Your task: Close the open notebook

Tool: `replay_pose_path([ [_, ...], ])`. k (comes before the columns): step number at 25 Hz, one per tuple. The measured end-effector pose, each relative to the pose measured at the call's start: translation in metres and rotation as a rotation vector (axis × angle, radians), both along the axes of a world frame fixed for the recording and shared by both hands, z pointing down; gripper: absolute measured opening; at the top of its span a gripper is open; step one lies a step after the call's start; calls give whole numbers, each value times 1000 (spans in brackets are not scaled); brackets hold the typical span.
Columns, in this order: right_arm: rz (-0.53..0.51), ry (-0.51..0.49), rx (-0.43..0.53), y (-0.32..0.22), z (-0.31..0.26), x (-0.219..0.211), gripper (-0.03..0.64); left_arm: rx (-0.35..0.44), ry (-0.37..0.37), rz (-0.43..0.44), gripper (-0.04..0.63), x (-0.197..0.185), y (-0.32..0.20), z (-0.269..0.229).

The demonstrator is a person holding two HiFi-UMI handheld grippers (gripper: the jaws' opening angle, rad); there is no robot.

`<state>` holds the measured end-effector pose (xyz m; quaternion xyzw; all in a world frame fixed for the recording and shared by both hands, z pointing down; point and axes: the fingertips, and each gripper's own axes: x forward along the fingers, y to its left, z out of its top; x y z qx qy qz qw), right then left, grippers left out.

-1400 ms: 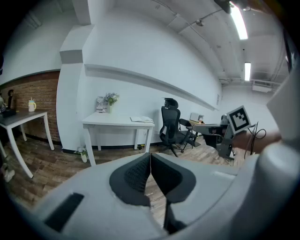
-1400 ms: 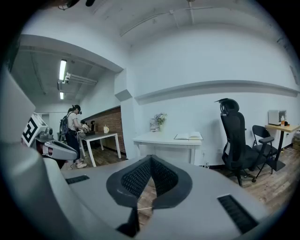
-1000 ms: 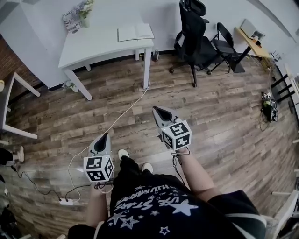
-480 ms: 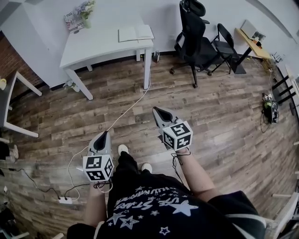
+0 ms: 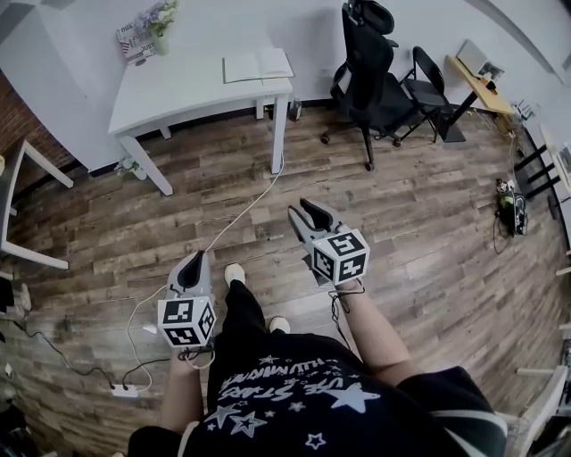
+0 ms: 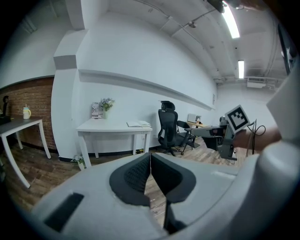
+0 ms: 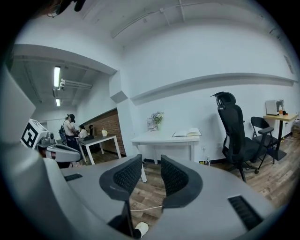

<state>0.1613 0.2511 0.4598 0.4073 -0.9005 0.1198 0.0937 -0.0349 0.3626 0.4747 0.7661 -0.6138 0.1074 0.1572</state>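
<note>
The open notebook [image 5: 258,64] lies flat on the white table [image 5: 178,89] against the far wall, near the table's right end; it also shows in the left gripper view as the notebook [image 6: 138,124] and in the right gripper view as the notebook [image 7: 187,133]. Both grippers hang over the wooden floor, far short of the table. My left gripper [image 5: 195,261] is shut with nothing in it, pads touching at the tips [image 6: 150,158]. My right gripper [image 5: 304,212] has its jaws opening, a gap showing between the fingers [image 7: 129,174], with nothing between them.
A black office chair [image 5: 370,67] stands right of the table, a folding chair [image 5: 434,85] and small desk [image 5: 480,82] beyond it. A vase of flowers [image 5: 160,21] sits at the table's back left. A white cable [image 5: 239,214] runs across the floor. People stand at a far table [image 7: 75,131].
The right gripper's jaws, shut in the earlier frames, now stand apart. The view has shifted slightly; the hands have barely moved.
</note>
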Motion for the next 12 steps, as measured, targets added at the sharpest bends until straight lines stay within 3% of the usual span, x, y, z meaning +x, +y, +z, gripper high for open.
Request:
replay_pose_path([
  [5,2,3,-41,-38,8,-17,178,2,14,3,21,-20,-46,6],
  [12,81,-10,-78,-128,8,-43,219,-15,32,64,21,-54,-143,9],
])
